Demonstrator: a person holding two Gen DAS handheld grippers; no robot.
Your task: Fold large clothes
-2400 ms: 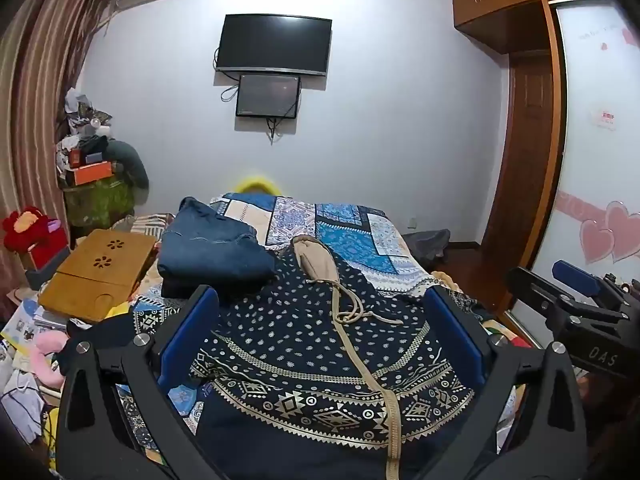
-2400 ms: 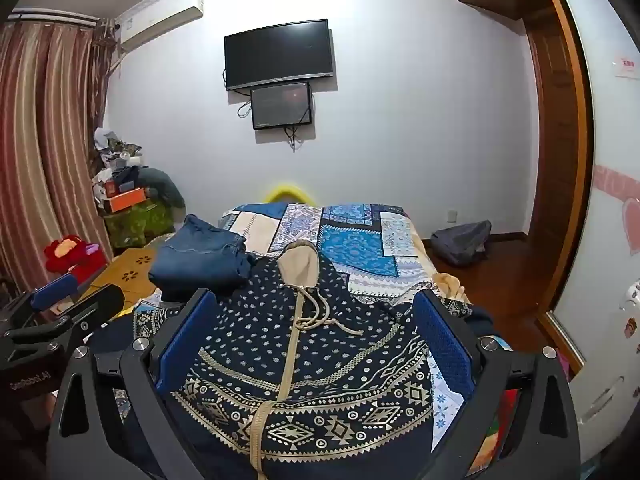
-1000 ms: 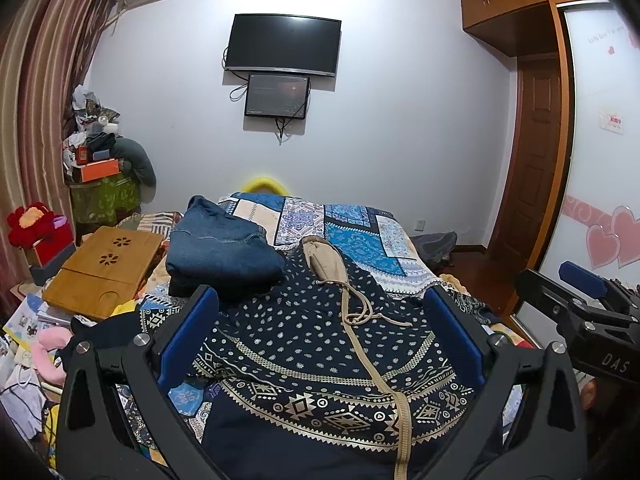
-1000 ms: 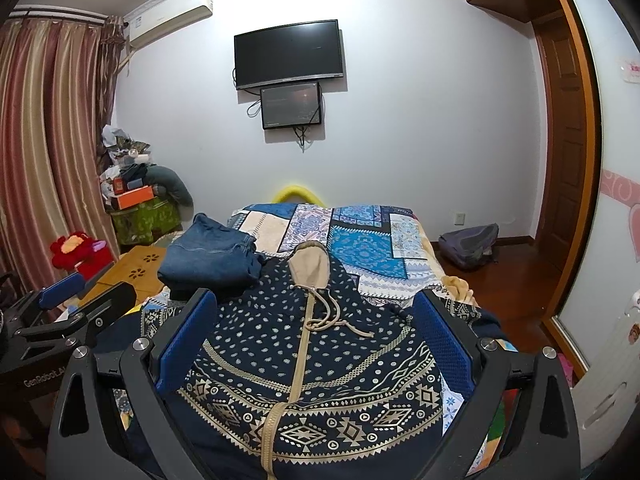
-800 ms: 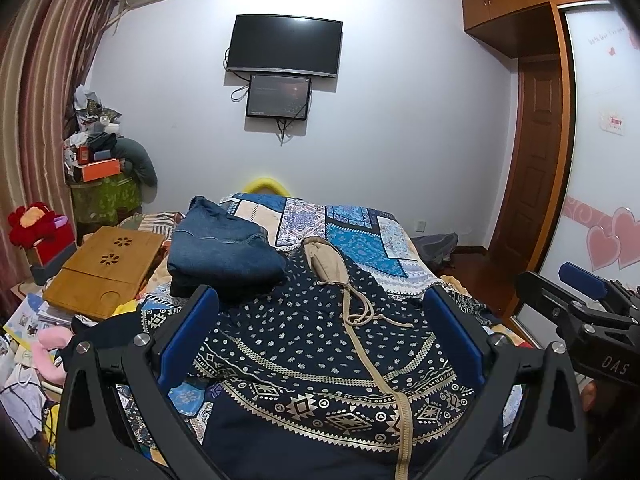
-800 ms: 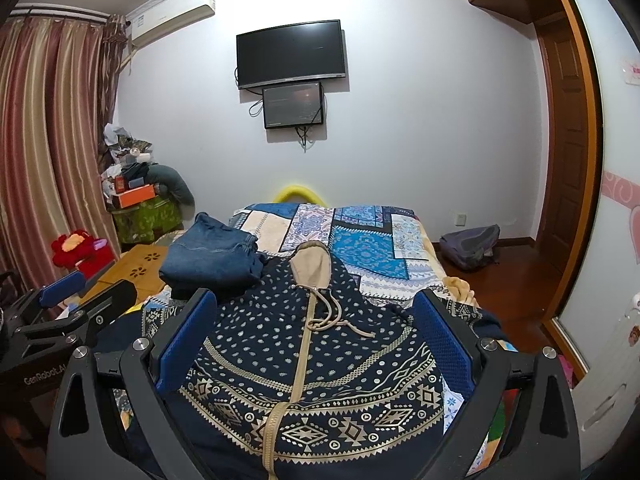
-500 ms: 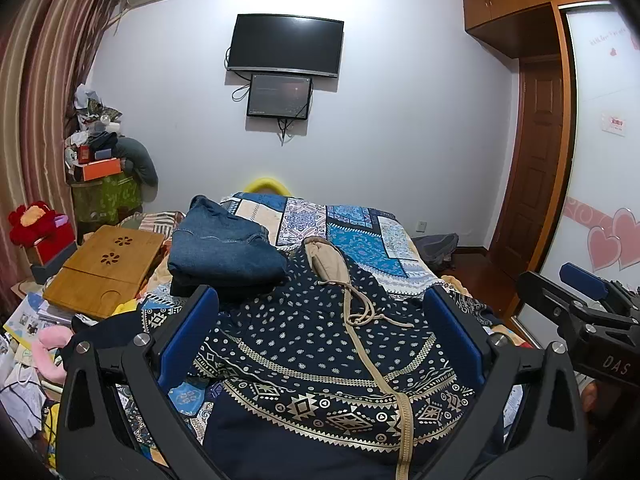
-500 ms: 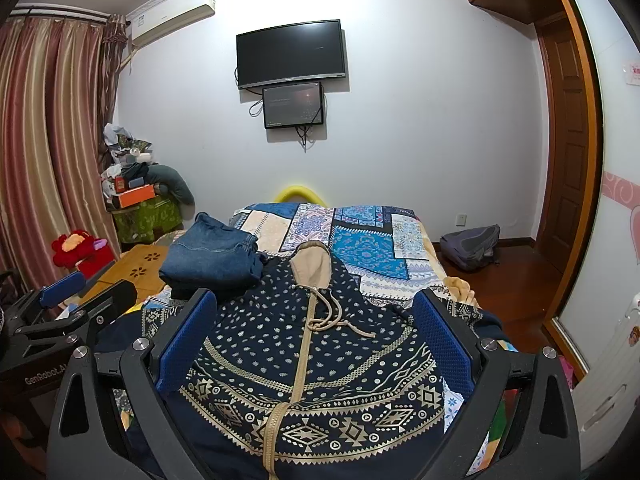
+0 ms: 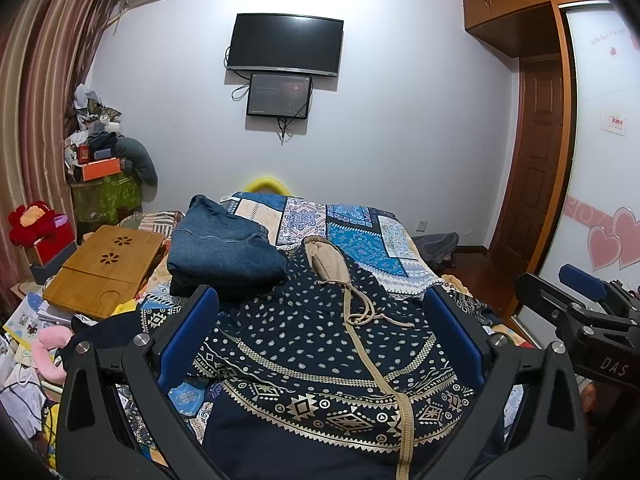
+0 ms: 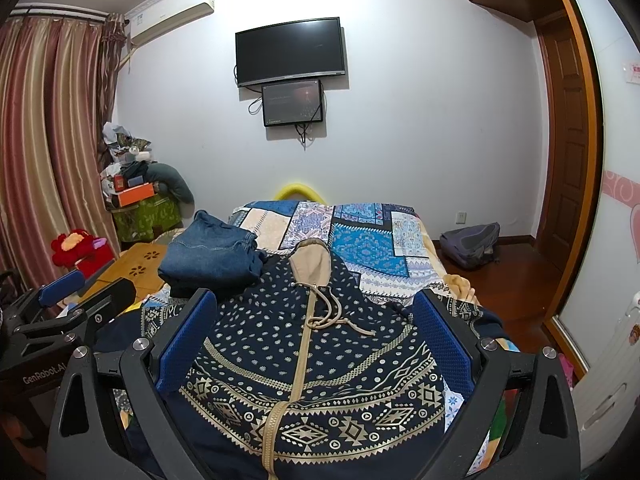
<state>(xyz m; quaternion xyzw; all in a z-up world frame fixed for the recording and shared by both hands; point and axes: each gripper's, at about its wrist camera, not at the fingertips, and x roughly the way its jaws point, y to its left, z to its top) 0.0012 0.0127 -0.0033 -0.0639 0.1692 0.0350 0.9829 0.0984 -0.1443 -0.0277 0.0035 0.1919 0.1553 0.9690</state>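
A navy hoodie [image 9: 320, 344] with a beige pattern, zipper and drawstring lies spread face up on the bed, hood pointing away; it also shows in the right wrist view [image 10: 316, 356]. My left gripper [image 9: 320, 320] is open and empty, held above the hoodie's lower part. My right gripper [image 10: 316, 320] is open and empty, also above the hoodie. Each gripper shows at the edge of the other's view: the right one [image 9: 576, 312] and the left one [image 10: 68, 304].
Folded blue jeans [image 9: 224, 252] lie on the bed left of the hood. A patchwork bedspread [image 9: 360, 236] covers the bed. A wooden lap table [image 9: 104, 268] and clutter sit at left. A backpack [image 10: 472, 244] lies on the floor at right, near a wardrobe door.
Both grippers have drifted slightly; the view has shifted a little since the earliest frames. The hoodie has not moved and both grippers stay open.
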